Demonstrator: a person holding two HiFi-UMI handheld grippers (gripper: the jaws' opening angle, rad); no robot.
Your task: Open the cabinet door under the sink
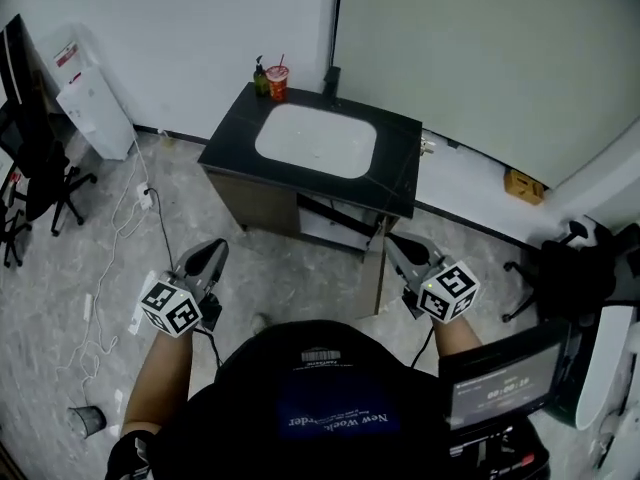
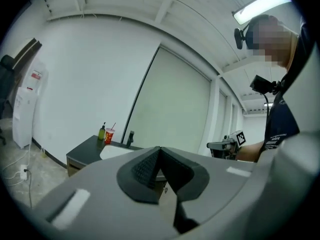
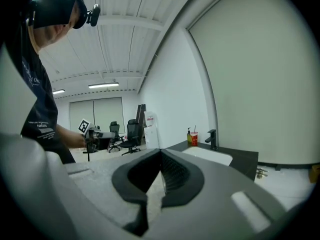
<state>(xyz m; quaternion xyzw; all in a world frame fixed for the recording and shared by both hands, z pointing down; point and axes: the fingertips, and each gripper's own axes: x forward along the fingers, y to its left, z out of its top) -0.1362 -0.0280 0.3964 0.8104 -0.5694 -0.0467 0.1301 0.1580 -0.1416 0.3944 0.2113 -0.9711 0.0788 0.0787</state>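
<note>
The sink cabinet [image 1: 255,200] has a black top and a white basin [image 1: 316,140]. In the head view its right door [image 1: 381,266] stands swung out towards me, seen edge-on, with the dark inside [image 1: 335,220] showing beside it. My right gripper [image 1: 392,240] is shut and empty, its tips close to that door's edge; whether they touch I cannot tell. My left gripper [image 1: 215,250] hangs over the floor in front of the cabinet's left half, shut with nothing in it. Both gripper views show pads pressed together, left gripper [image 2: 159,149] and right gripper [image 3: 160,151].
A green bottle and a red cup [image 1: 277,81] stand by the faucet [image 1: 331,78]. A water dispenser [image 1: 95,108] and office chairs [image 1: 30,168] are at the left. Cables [image 1: 120,268] and a paper cup [image 1: 85,420] lie on the floor. A chair [image 1: 580,258] is at the right.
</note>
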